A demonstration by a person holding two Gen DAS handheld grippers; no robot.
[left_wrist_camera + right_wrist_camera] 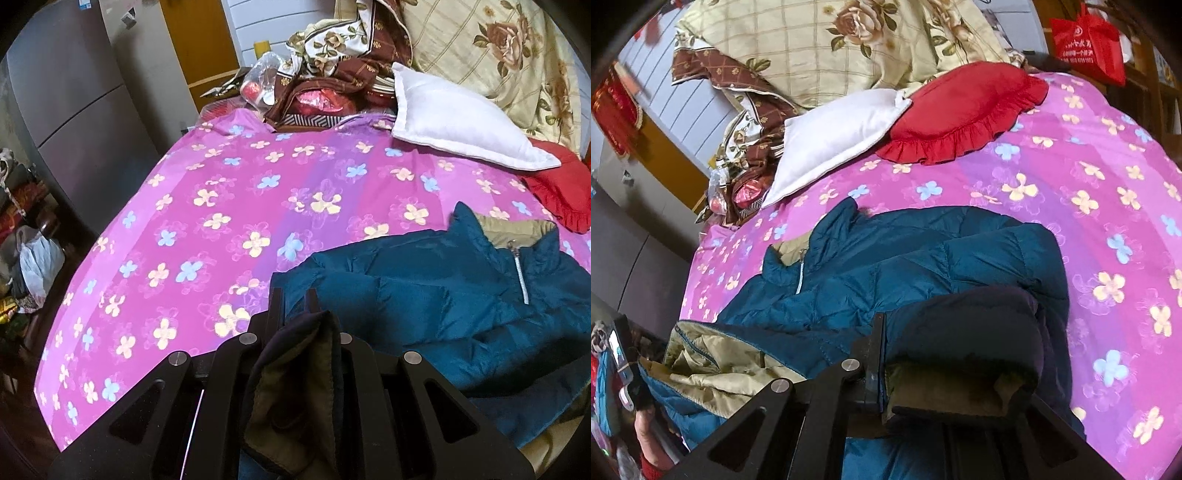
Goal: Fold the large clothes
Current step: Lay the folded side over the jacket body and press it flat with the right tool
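Note:
A teal puffer jacket (424,295) with an olive lining and a silver zip lies rumpled on the pink flowered bedsheet (221,184). My left gripper (295,301) is shut on a dark cuff of the jacket with olive lining, which bunches up between the fingers. In the right wrist view the same jacket (905,251) spreads across the sheet (1089,184), with its lining turned out at the lower left. My right gripper (892,326) is shut on another dark, olive-lined cuff of the jacket. The cloth drapes over and hides its right finger.
A white pillow (454,122) (834,140) and a red frilled cushion (557,188) (960,110) lie beyond the jacket. Behind them a floral quilt (498,48) is piled. A grey cabinet (66,92) and bags (33,266) stand left of the bed.

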